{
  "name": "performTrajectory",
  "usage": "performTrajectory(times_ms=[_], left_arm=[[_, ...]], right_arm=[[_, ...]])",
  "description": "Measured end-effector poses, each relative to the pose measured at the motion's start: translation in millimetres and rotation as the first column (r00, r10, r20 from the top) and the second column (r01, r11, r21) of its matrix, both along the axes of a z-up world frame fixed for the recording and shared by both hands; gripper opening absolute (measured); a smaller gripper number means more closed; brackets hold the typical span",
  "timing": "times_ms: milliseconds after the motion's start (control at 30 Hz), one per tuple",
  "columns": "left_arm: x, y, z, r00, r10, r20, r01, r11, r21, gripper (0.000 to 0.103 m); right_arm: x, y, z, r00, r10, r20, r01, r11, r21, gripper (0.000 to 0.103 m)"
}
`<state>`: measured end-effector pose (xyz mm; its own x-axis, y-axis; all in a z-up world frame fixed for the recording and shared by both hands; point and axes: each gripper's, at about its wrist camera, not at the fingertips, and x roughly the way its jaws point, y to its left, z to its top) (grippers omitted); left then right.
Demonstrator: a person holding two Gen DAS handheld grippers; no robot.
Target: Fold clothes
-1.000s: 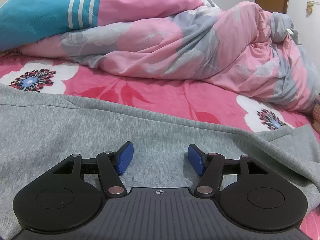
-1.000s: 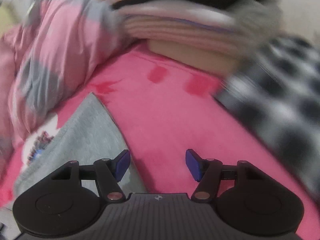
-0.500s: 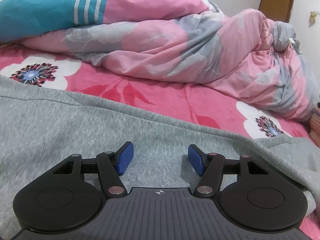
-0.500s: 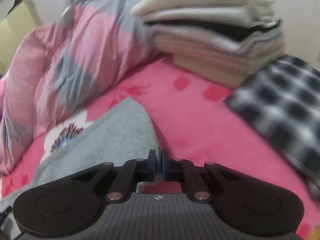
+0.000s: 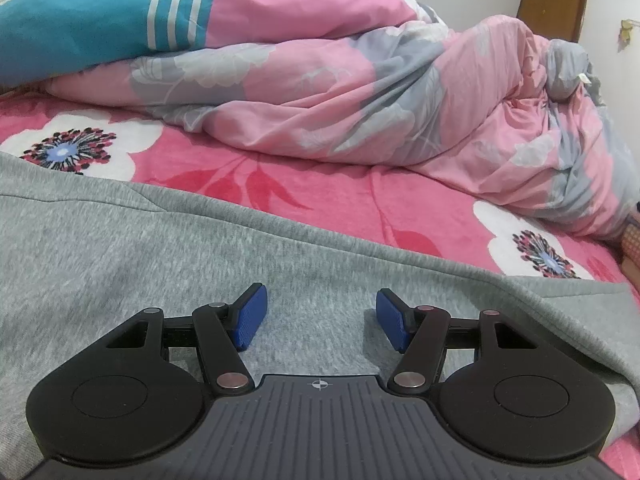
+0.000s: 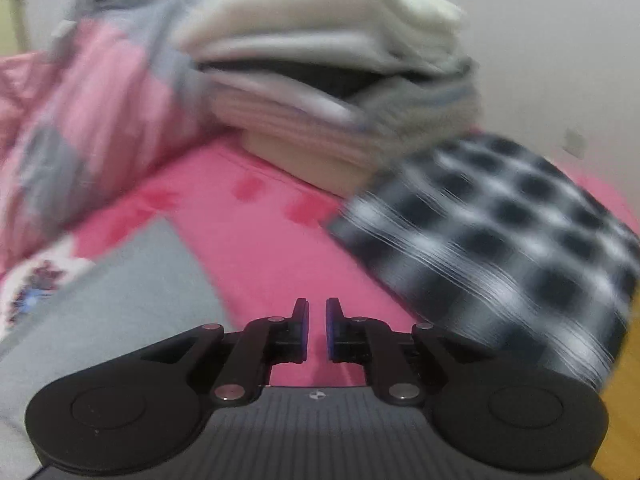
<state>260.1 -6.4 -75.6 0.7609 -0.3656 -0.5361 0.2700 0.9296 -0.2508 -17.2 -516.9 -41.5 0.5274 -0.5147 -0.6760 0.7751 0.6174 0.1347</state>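
Observation:
A grey sweatshirt [image 5: 160, 260] lies spread on the pink flowered bedsheet [image 5: 320, 196]. My left gripper [image 5: 322, 318] hovers low over it, open, blue pads apart with only grey cloth showing beneath them. In the blurred right wrist view, the sweatshirt's edge [image 6: 132, 300] lies to the left of my right gripper [image 6: 317, 328]. That gripper's jaws are opening from nearly shut. A narrow slit shows between the pads, with nothing in it and pink sheet [image 6: 272, 248] behind.
A crumpled pink and grey duvet [image 5: 360, 92] and a blue striped pillow [image 5: 80, 12] fill the far side. A stack of folded clothes [image 6: 328, 92] and a black and white checked garment [image 6: 500, 248] lie ahead of the right gripper. The bed's edge shows at the lower right [image 6: 624, 420].
My right gripper went from wide open to shut beside the sweatshirt's corner, then rose and swung right as a slit reopened. The left gripper stayed put.

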Motion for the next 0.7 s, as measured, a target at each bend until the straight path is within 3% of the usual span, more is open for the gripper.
performTrajectory(times_ms=[67, 133, 200, 233, 300, 367, 433, 500, 600, 633, 667, 700], left_arm=[[0.3, 0.1, 0.2, 1.0, -0.001, -0.001, 0.001, 1.0, -0.002, 0.061], [0.6, 0.3, 0.0, 1.0, -0.001, -0.001, 0.001, 1.0, -0.004, 0.062], [0.7, 0.5, -0.3, 1.0, -0.002, -0.002, 0.002, 1.0, -0.006, 0.062], [0.8, 0.6, -0.4, 1.0, -0.003, -0.002, 0.003, 1.0, -0.007, 0.063], [0.6, 0.6, -0.7, 1.0, -0.006, -0.002, 0.006, 1.0, -0.009, 0.063], [0.6, 1.1, -0.9, 1.0, -0.008, -0.003, 0.007, 1.0, -0.012, 0.064], [0.9, 1.1, -1.2, 1.0, -0.008, -0.003, 0.008, 1.0, -0.012, 0.064], [0.9, 1.0, -1.1, 1.0, -0.008, -0.003, 0.008, 1.0, -0.012, 0.064], [0.7, 0.7, -1.2, 1.0, -0.008, -0.002, 0.008, 1.0, -0.011, 0.064], [0.6, 0.6, -1.2, 1.0, -0.008, -0.001, 0.008, 1.0, -0.01, 0.064], [0.5, 0.4, -1.2, 1.0, -0.008, -0.001, 0.008, 1.0, -0.008, 0.064], [0.5, 0.0, -1.3, 1.0, -0.008, 0.0, 0.008, 1.0, -0.006, 0.064]], right_arm=[[29.8, 15.3, 6.3, 0.991, 0.129, 0.019, -0.129, 0.992, -0.005, 0.01], [66.2, 32.6, 10.0, 0.96, 0.278, 0.033, -0.278, 0.961, -0.001, 0.012], [113.0, 51.6, 9.3, 0.899, 0.437, 0.004, -0.437, 0.899, -0.032, 0.026], [133.5, 60.8, 8.4, 0.865, 0.501, -0.02, -0.501, 0.864, -0.051, 0.041], [171.8, 77.1, 5.0, 0.782, 0.619, -0.075, -0.623, 0.776, -0.097, 0.044], [205.6, 91.0, -1.2, 0.676, 0.718, -0.165, -0.736, 0.665, -0.123, 0.044], [224.3, 102.7, -3.5, 0.642, 0.732, -0.23, -0.766, 0.629, -0.135, 0.043], [225.2, 104.8, 3.9, 0.61, 0.771, -0.183, -0.792, 0.601, -0.108, 0.041], [218.0, 110.8, 3.1, 0.53, 0.841, -0.111, -0.847, 0.531, -0.017, 0.039], [221.4, 114.3, -4.7, 0.504, 0.854, -0.129, -0.859, 0.511, 0.033, 0.039], [227.3, 115.2, -15.9, 0.488, 0.859, -0.152, -0.861, 0.503, 0.08, 0.037], [237.1, 119.7, -32.2, 0.493, 0.85, -0.187, -0.847, 0.518, 0.119, 0.037]])
